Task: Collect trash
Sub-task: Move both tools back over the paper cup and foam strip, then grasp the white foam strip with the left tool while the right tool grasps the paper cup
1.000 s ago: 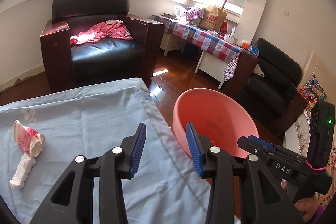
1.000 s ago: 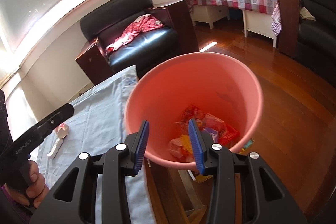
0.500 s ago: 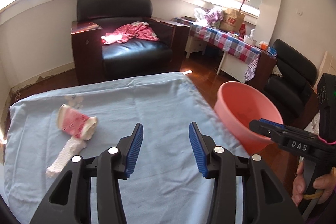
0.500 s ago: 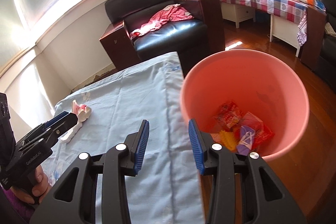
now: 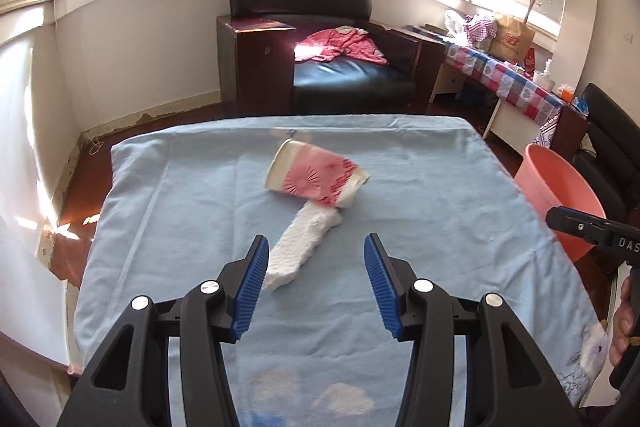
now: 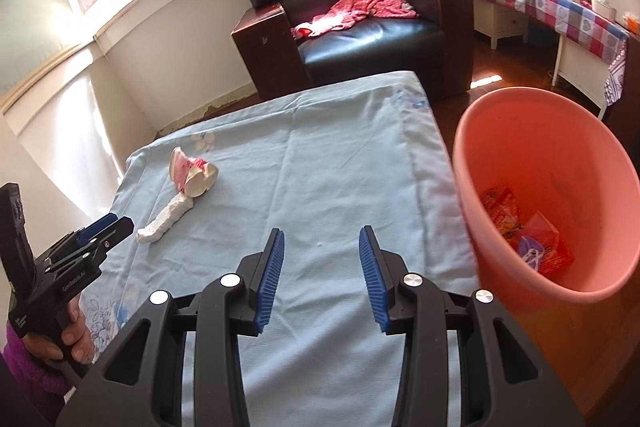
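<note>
A crushed red-and-white paper cup [image 5: 316, 179] lies on its side on the blue cloth, with a white crumpled tissue [image 5: 301, 250] touching its near side. Both also show in the right wrist view: the cup [image 6: 193, 174] and the tissue [image 6: 164, 221]. My left gripper [image 5: 316, 267] is open and empty, just short of the tissue. My right gripper [image 6: 320, 267] is open and empty over the cloth, left of the pink bin [image 6: 500, 131], which holds red wrappers [image 6: 524, 231]. The bin [image 5: 556, 183] stands off the table's right edge.
The table is covered with a light blue cloth [image 5: 420, 195]. A black armchair [image 5: 320, 39] with a red garment stands behind it. A checked-cloth table [image 5: 504, 79] with bags stands at the far right, on wooden floor.
Both grippers swung left, away from the bin and toward the table. The cup and tissue moved into the centre of the left wrist view and are now close to the left gripper.
</note>
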Demonstrator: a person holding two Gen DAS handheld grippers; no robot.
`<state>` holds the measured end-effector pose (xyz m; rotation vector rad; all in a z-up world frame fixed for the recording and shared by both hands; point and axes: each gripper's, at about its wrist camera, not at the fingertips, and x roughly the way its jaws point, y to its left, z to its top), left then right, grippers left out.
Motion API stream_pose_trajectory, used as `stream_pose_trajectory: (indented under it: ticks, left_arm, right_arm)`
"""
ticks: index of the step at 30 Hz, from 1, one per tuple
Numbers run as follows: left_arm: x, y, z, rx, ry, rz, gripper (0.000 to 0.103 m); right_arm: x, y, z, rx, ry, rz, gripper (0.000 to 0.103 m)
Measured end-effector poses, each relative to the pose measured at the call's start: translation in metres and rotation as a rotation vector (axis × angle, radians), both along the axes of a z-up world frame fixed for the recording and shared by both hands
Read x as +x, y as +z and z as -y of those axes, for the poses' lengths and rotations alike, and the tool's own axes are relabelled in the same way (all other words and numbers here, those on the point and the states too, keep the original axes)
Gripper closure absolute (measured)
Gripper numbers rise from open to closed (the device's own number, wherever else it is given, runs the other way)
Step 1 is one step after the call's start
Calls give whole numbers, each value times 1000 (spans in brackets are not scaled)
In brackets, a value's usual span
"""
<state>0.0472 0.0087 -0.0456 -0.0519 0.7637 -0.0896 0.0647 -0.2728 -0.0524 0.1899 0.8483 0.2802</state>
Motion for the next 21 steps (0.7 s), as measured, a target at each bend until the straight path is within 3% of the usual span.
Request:
stream_pose_trajectory:
  ticks: [9, 14, 17, 18, 21]
  left_arm:
    - [22, -34, -19, 41, 8, -105, 54]
    - [27, -39, -18, 46, -17, -107, 55]
    - [28, -41, -15, 65, -30, -114, 64]
    - [28, -42, -15, 64, -30, -119, 73]
    - [25, -39, -18, 57, -22, -103, 74]
  right_arm:
    - [2, -4, -20, -31, 39, -17, 63]
    - [4, -7, -20, -33, 29, -31, 63]
    - [6, -9, -21, -27, 31, -39, 63]
    - [7, -10, -22, -24, 34, -42, 63]
    - [7, -12, -28, -24, 46, -48, 63]
